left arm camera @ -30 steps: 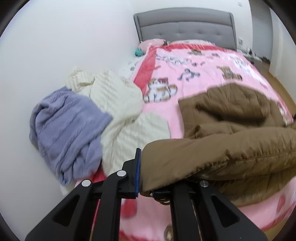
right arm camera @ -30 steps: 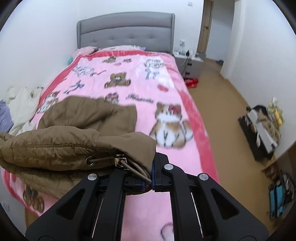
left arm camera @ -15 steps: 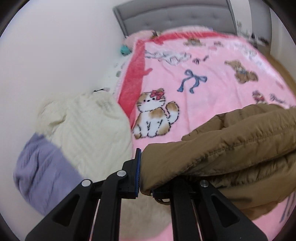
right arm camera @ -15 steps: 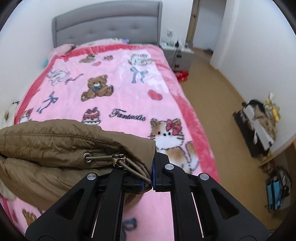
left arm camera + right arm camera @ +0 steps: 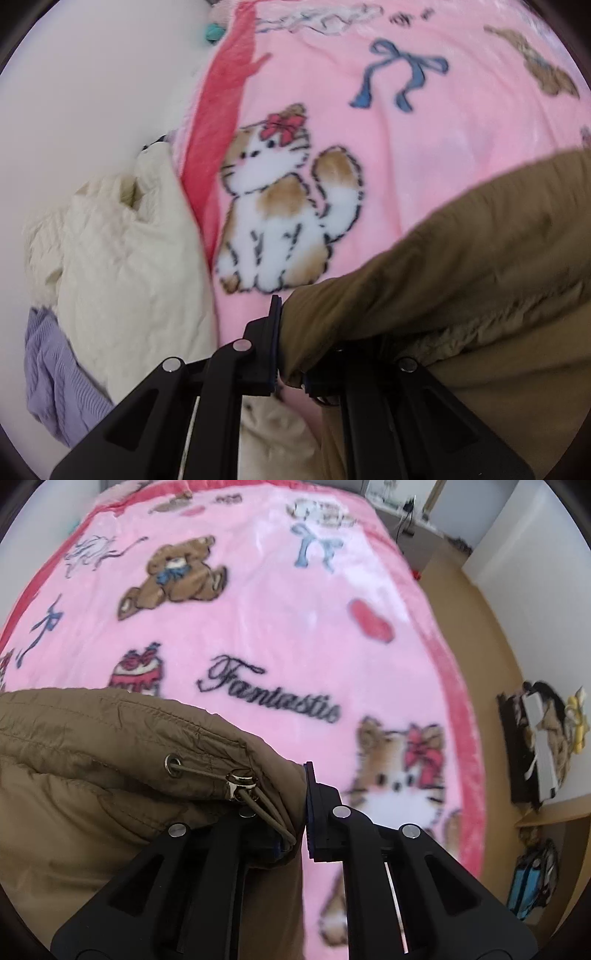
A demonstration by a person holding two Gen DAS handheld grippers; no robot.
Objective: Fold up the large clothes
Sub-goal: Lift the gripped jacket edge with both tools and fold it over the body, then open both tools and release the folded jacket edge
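A brown padded jacket [image 5: 461,266] hangs between my two grippers above a pink cartoon blanket [image 5: 406,122]. My left gripper [image 5: 291,354] is shut on one corner of the jacket's hem. My right gripper [image 5: 295,823] is shut on the other corner of the jacket [image 5: 110,760], beside a drawcord with a metal toggle [image 5: 242,782]. The jacket's lower part hangs below both views.
A cream knit garment [image 5: 129,266] and a lavender knit garment [image 5: 55,395] lie at the bed's left edge by the wall. The pink blanket [image 5: 277,627] covers the bed. Right of the bed is wood floor with a low shelf of clutter [image 5: 543,738].
Both grippers have carried the jacket forward toward the head of the bed and tilted downward. The blanket now fills both views and the headboard has left them.
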